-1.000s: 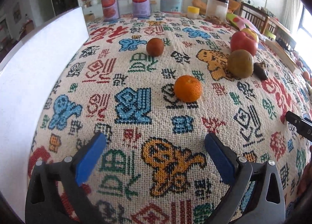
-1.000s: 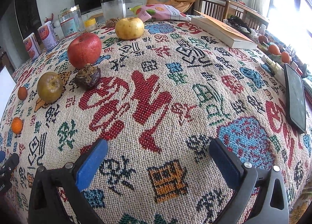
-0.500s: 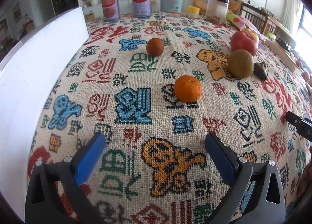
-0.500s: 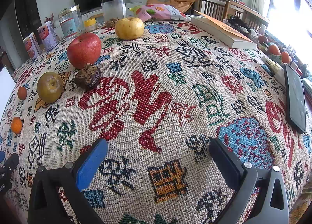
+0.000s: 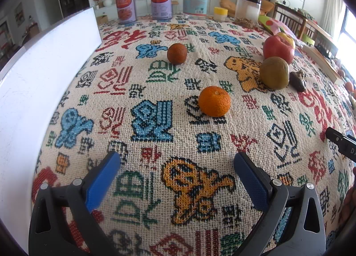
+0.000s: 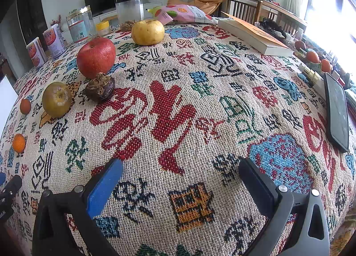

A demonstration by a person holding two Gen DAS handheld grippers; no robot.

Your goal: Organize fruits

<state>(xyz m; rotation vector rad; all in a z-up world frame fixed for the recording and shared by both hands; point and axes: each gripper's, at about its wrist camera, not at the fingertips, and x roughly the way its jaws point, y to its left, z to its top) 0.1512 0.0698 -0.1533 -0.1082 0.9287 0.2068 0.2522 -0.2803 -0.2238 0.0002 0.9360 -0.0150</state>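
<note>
The patterned tabletop [image 5: 155, 122] carries a red apple [image 6: 96, 57], green pear [image 6: 57, 99] and tangerine [image 5: 214, 101], the tangerine just ahead of the released, empty left tool [image 5: 176, 167]. The right tool [image 6: 180, 172] is likewise spread, fruit well off to its left.

A desk under a woven patterned cloth [image 6: 178, 109] carries a red apple [image 6: 96, 56], yellow apple [image 6: 147, 32], green-brown round fruit [image 6: 57, 99], dark wrinkled fruit [image 6: 100, 88], two small oranges [image 5: 214, 101], a thick book [image 6: 253, 36] and a black phone [image 6: 337, 111].
</note>
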